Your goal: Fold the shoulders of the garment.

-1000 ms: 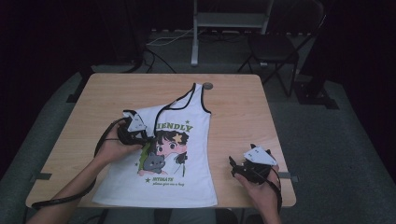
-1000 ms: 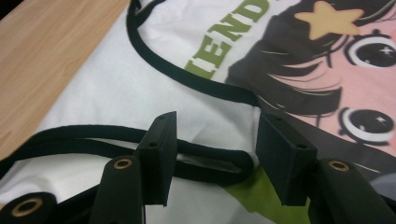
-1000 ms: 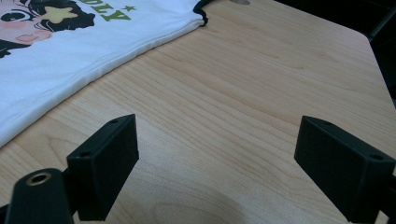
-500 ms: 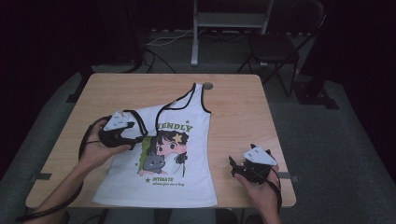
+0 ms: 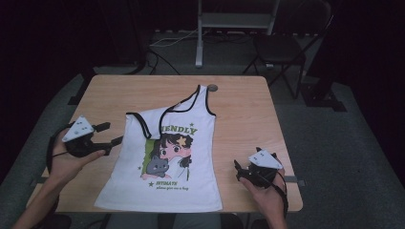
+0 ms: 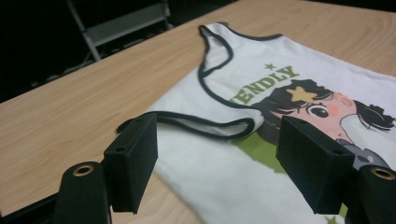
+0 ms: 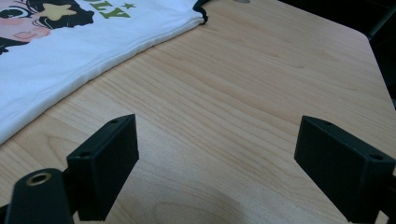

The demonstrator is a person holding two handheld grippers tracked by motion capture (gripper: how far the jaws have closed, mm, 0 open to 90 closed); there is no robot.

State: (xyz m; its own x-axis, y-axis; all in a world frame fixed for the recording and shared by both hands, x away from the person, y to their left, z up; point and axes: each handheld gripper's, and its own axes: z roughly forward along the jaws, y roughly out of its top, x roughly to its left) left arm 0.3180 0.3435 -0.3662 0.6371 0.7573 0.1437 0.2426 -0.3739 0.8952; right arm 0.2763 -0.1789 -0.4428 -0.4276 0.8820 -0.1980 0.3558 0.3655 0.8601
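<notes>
A white tank top [image 5: 203,143] with black trim and a cartoon girl print lies flat on the wooden table [image 5: 241,112]. Its left strap [image 5: 145,121] is folded over onto the chest. My left gripper [image 5: 109,134] hovers just left of the shirt's edge; its jaws have just been opening and stand open with nothing held. In the left gripper view the gripper [image 6: 217,137] faces the folded strap [image 6: 205,127] from a short way off. My right gripper [image 5: 237,171] rests open near the table's front right, and in its own view [image 7: 215,140] sits over bare wood beside the shirt [image 7: 70,60].
A small round grey disc [image 5: 212,88] sits in the tabletop by the shirt's upper strap. Behind the table stand a dark chair [image 5: 282,47] and a metal stand [image 5: 199,33] with cables on the floor. Bare wood lies on both sides of the shirt.
My left gripper has let go of the strap and pulled back leftward off the shirt, jaws wider apart. The strap stays folded on the chest. The right gripper has not moved.
</notes>
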